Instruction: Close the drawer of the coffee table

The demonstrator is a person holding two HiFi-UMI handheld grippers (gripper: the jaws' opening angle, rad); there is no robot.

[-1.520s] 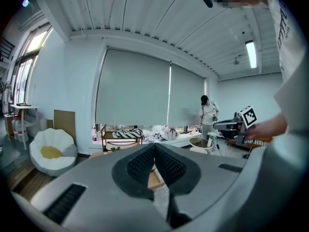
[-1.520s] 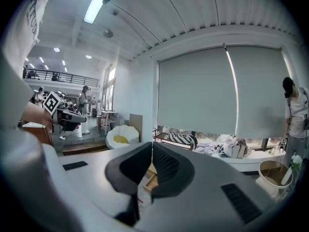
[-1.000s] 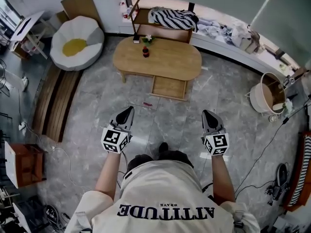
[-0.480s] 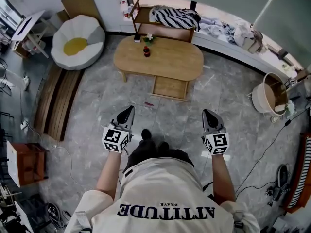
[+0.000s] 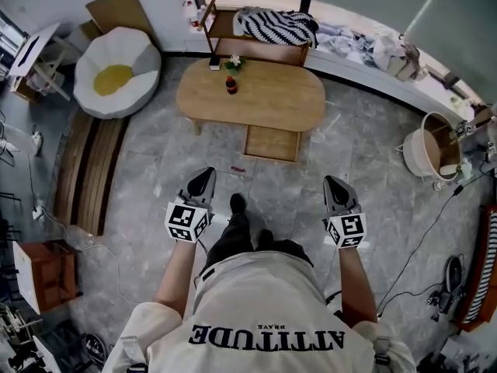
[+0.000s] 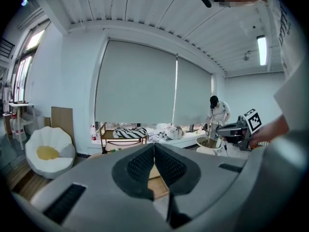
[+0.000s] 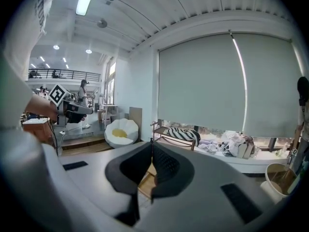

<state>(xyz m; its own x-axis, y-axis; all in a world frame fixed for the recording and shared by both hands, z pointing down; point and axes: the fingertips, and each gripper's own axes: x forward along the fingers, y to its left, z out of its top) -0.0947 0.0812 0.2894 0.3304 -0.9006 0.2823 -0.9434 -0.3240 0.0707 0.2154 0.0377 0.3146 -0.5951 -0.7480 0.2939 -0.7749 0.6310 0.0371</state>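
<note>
Left gripper [image 5: 203, 179] and right gripper [image 5: 334, 184], jaws pressed together on nothing, hang well apart from the open drawer [image 5: 272, 141]

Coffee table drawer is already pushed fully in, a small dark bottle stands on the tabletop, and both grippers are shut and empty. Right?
Not quite. The head view shows the drawer pulled out from under the coffee table toward the person, not pushed in. The rest holds: the small dark bottle stands on the tabletop, and the left gripper and right gripper are shut and empty.
</note>
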